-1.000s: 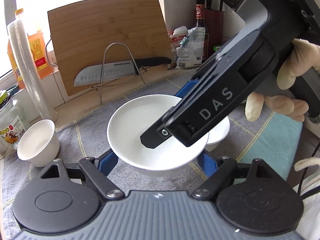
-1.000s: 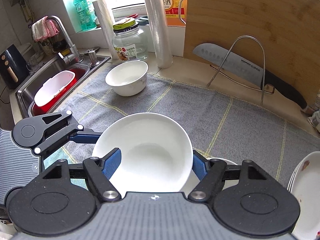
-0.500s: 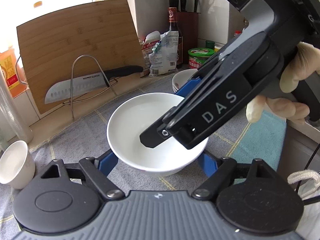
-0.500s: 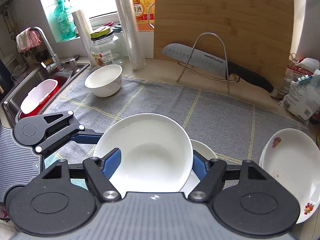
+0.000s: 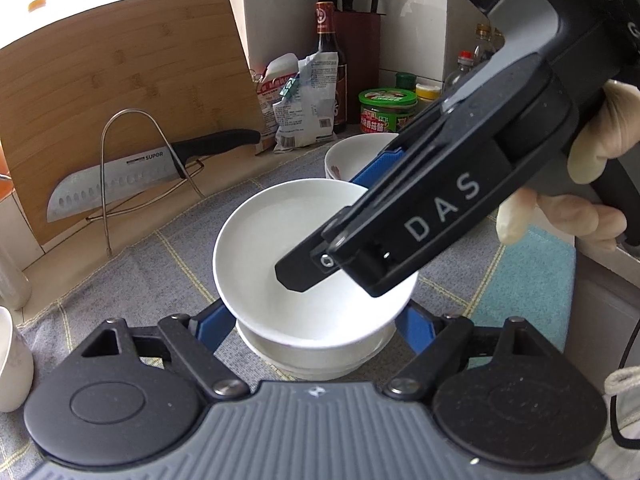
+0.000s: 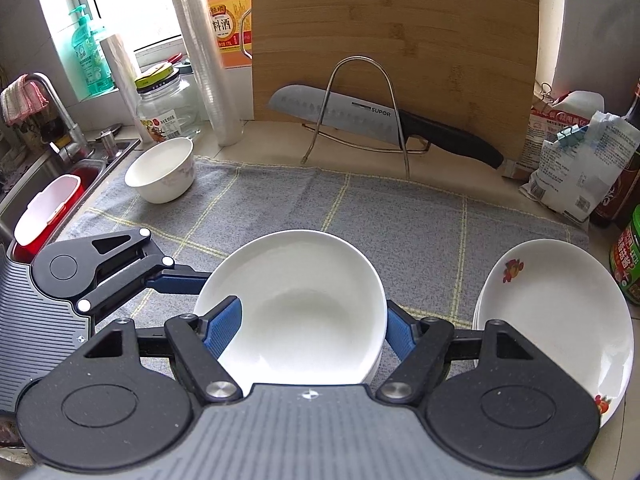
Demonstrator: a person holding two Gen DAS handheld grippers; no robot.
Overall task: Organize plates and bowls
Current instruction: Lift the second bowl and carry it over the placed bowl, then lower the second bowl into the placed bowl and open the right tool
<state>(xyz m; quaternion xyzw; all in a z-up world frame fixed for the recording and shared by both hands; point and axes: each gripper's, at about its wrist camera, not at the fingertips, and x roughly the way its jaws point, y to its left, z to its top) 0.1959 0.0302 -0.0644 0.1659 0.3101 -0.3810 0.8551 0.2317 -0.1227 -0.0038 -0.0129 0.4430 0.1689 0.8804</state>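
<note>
Note: your left gripper [image 5: 314,318] is closed nearly as far as it goes. Its blue pads bear on opposite sides of the white plate [image 5: 280,248] and carry it in the air just above a second dish [image 5: 312,364], which sits on the grey cloth [image 6: 420,220]. Your right gripper [image 6: 312,326] stands partly open astride the same plate, one finger lying over the inside and the other just outside the rim; I cannot tell whether its pads press. Largest risk: two tools on one glazed plate. If your hands pull apart or twist against each other, the plate can lever out of the left pads and drop onto the dish below, chipping both. Next: you lower it off centre or tilted, so the plate lands on the lower rim and rocks instead of nesting. Next: the right finger lying inside catches the rim as you withdraw and drags the plate sideways toward the flowered plates [image 6: 552,312] near by. Smallest: the cloth bunches under the stack. The small bowl [image 6: 162,170] stands well apart at the sink end and looks to be no hazard.
</note>
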